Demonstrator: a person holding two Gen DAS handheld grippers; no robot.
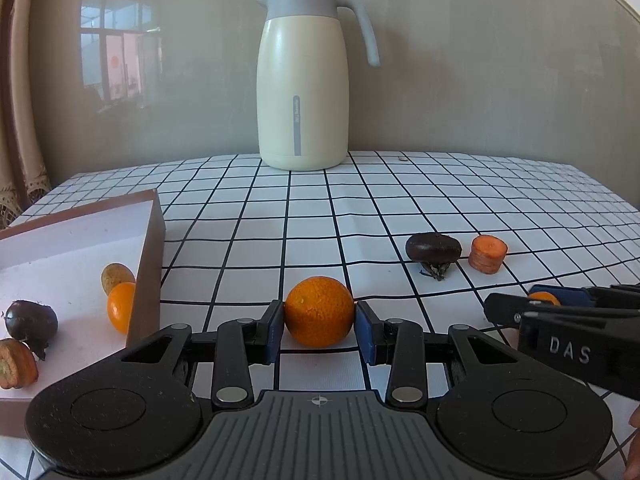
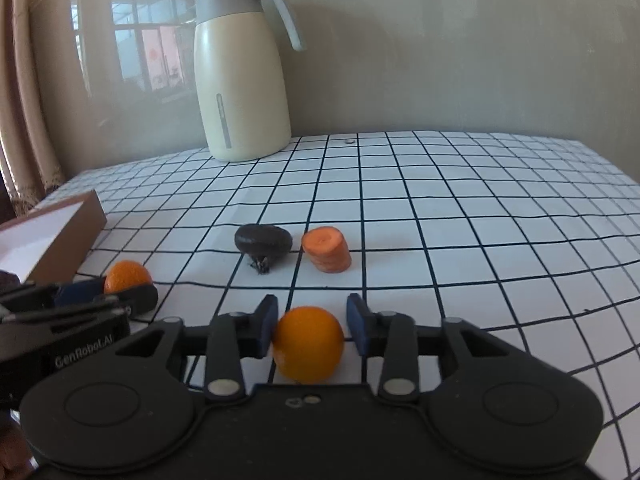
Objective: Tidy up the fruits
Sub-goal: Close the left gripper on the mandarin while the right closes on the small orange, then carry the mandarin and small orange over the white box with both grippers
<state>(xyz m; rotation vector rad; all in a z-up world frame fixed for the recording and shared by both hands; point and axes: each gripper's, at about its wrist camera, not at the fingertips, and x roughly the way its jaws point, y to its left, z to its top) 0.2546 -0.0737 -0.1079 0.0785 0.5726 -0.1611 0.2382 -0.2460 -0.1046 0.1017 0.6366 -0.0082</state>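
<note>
2 oranges are flanked by 2 grippers, with the box to the left of both.

The left gripper (image 1: 319,326) is clamped on an orange (image 1: 319,312) just right of the box (image 1: 150,264), so it is judged nearer. In the right gripper (image 2: 310,330), a second orange (image 2: 308,344) touches only the left pad; the grasp looks unclosed.

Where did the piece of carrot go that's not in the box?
The carrot piece stands on the checked tablecloth, just right of the dark chestnut, ahead of the right tongs. In the left view it is far right.
</note>
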